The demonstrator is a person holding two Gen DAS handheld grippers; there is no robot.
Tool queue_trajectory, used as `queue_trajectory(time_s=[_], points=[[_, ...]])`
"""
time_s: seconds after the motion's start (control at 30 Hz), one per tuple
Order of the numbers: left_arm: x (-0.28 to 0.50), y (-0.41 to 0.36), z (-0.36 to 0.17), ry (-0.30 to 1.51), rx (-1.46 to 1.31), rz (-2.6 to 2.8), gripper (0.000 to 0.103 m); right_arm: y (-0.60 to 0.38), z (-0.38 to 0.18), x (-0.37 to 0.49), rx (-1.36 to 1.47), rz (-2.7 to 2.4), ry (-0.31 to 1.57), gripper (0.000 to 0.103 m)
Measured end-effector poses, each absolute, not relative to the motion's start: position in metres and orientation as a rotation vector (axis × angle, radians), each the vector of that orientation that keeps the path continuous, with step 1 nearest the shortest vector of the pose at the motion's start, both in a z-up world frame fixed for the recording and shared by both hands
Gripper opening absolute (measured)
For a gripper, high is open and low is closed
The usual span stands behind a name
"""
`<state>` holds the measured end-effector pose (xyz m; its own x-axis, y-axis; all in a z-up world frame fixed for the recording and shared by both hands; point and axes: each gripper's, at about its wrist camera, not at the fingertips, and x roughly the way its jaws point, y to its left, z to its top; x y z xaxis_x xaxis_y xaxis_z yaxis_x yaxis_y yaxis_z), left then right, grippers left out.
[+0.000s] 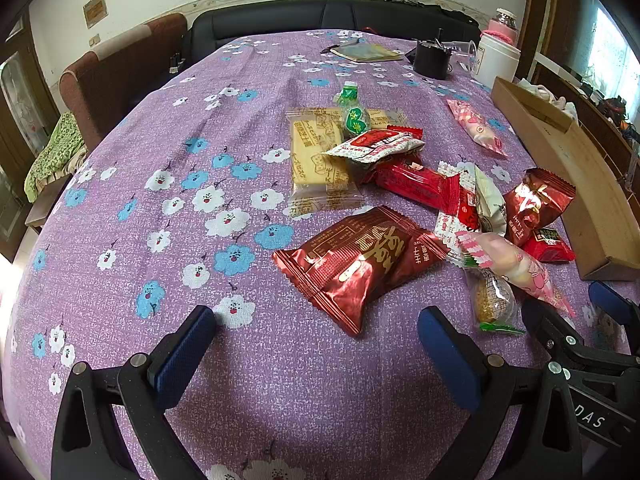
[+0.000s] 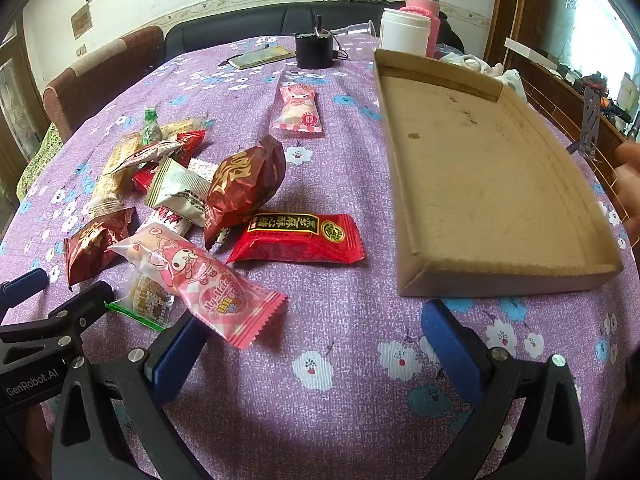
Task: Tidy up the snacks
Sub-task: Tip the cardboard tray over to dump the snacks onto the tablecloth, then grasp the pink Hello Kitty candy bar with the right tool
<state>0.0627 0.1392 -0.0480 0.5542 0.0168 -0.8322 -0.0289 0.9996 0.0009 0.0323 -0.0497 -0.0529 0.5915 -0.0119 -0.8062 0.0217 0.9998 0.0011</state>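
Purple flowered tablecloth (image 1: 168,128) covers the table, with a dark sofa (image 1: 320,20) behind it. From the left, the left gripper (image 1: 316,344) hovers with its jaws wide and empty, just before a shiny dark-red foil snack packet (image 1: 356,264). Next lies the snack pile — a pink cartoon-printed wrapper (image 2: 200,276) and a flat red packet (image 2: 298,238). The right gripper (image 2: 312,332) is also spread wide, holding nothing. Rightmost sits a shallow cardboard tray (image 2: 508,276), bare inside.

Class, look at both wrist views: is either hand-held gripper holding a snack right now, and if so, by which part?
Nothing is held. The left hand-held gripper and the right hand-held gripper both stand open over the purple tablecloth, gripping no snack.
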Motion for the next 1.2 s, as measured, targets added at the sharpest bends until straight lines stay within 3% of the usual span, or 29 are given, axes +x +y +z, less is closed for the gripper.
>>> queue_trajectory(time_s=[0.83, 1.0, 1.2], points=[[0.063, 0.139, -0.048, 0.983, -0.013, 0.028, 0.103, -0.049, -0.052, 0.033, 0.008, -0.012, 0.939, 0.103], [0.063, 0.139, -0.048, 0.983, -0.014, 0.028, 0.103, -0.041, -0.051, 0.026, -0.074, 0.185, 0.963, 0.103], [0.063, 0.139, -0.048, 0.983, -0.014, 0.028, 0.103, -0.056, -0.041, 0.005, 0.044, 0.44, 0.978, 0.102]])
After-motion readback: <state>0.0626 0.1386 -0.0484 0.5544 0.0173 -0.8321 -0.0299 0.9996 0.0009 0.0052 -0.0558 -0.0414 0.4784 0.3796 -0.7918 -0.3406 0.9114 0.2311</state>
